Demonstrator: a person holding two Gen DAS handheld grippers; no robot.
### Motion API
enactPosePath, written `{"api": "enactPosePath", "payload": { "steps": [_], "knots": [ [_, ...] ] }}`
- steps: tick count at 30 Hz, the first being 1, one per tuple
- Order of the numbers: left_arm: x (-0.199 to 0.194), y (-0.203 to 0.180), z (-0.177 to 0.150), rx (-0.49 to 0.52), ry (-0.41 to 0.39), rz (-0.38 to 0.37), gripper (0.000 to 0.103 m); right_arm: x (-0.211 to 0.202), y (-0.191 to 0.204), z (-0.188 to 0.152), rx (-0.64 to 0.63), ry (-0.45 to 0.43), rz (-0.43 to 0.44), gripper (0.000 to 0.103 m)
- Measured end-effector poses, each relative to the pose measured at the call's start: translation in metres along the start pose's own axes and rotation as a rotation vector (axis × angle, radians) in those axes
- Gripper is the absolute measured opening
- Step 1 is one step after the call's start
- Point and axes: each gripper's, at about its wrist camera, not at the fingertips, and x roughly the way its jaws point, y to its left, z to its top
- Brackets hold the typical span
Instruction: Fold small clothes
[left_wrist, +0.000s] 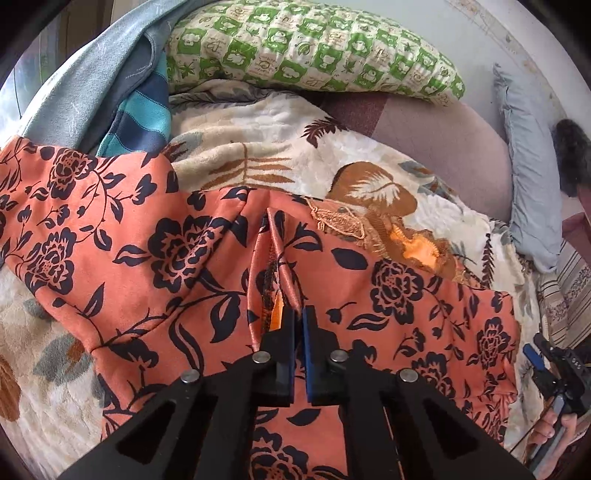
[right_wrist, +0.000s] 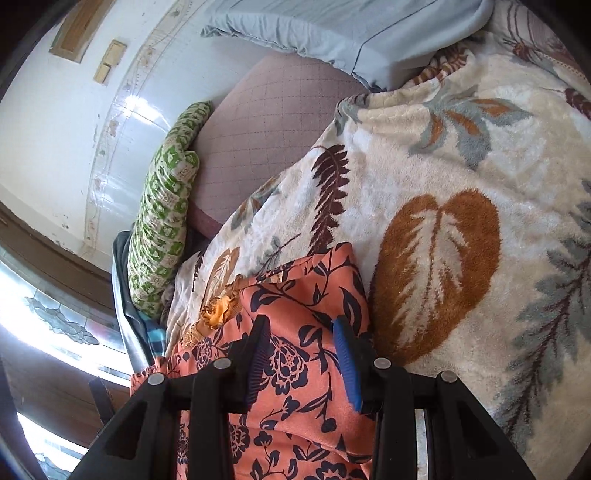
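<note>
The orange floral garment (left_wrist: 177, 240) is lying spread on the leaf-print blanket (left_wrist: 280, 122) on the bed, and the left gripper (left_wrist: 298, 317) has its fingers pressed together on a pinched-up seam ridge in the middle of it. The right gripper (right_wrist: 304, 334) has fingers spread around a far edge, not clamped yet (looks like the grab-before-the-fold step). Next move, I'd guess: close the right, then lift both together.

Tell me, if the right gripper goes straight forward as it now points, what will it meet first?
Most likely the orange floral garment, which already lies between the open fingers of the right gripper. Beyond its edge comes the leaf-patterned blanket. Depth is unclear, so the gripper may already touch the cloth.
</note>
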Motion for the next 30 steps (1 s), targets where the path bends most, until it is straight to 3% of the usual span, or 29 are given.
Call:
{"api": "enactPosePath", "payload": {
  "steps": [4, 7, 10, 11, 13, 14, 16, 18, 19, 21, 24, 28, 30],
  "knots": [
    [-0.030, 0.010, -0.001, -0.008, -0.051, 0.034, 0.002, 0.009, 0.007, -0.004, -0.021, 0.031, -0.012, 0.039],
    [-0.038, 0.029, -0.002, -0.026, -0.060, 0.102, 0.001, 0.006, 0.015, -0.006, -0.064, 0.010, -0.023, 0.039],
    [-0.044, 0.046, -0.005, -0.070, -0.061, 0.122, 0.001, 0.001, 0.018, -0.006, -0.073, -0.005, -0.009, 0.039],
    [-0.045, 0.049, -0.006, -0.075, -0.061, 0.113, 0.001, 0.000, 0.018, -0.006, -0.072, -0.006, -0.004, 0.040],
    [-0.039, 0.050, -0.008, -0.081, -0.012, 0.051, 0.001, 0.000, 0.018, -0.006, -0.074, 0.006, -0.003, 0.055],
    [-0.035, 0.049, -0.010, -0.099, 0.022, 0.010, 0.001, 0.002, 0.018, -0.007, -0.073, 0.018, -0.001, 0.055],
    [-0.026, 0.047, -0.015, -0.150, 0.078, -0.058, 0.012, 0.004, 0.019, -0.008, -0.071, 0.032, 0.011, 0.055],
    [-0.018, 0.041, -0.020, -0.181, 0.103, -0.083, 0.061, 0.005, 0.021, -0.009, -0.080, 0.037, 0.012, 0.055],
    [-0.015, 0.038, -0.022, -0.191, 0.094, -0.072, 0.067, 0.006, 0.022, -0.010, -0.087, 0.039, 0.013, 0.055],
    [-0.008, 0.032, -0.023, -0.194, 0.083, -0.063, 0.068, 0.007, 0.025, -0.011, -0.100, 0.047, 0.013, 0.055],
    [0.005, 0.026, -0.027, -0.212, 0.136, -0.080, 0.068, 0.009, 0.026, -0.013, -0.110, 0.056, 0.011, 0.055],
    [0.017, 0.027, -0.020, -0.276, 0.121, -0.068, 0.064, 0.012, 0.025, -0.014, -0.108, 0.060, 0.008, 0.055],
    [0.029, 0.034, -0.018, -0.335, 0.156, -0.064, 0.049, 0.012, 0.026, -0.015, -0.111, 0.060, 0.010, 0.055]
  ]
}}
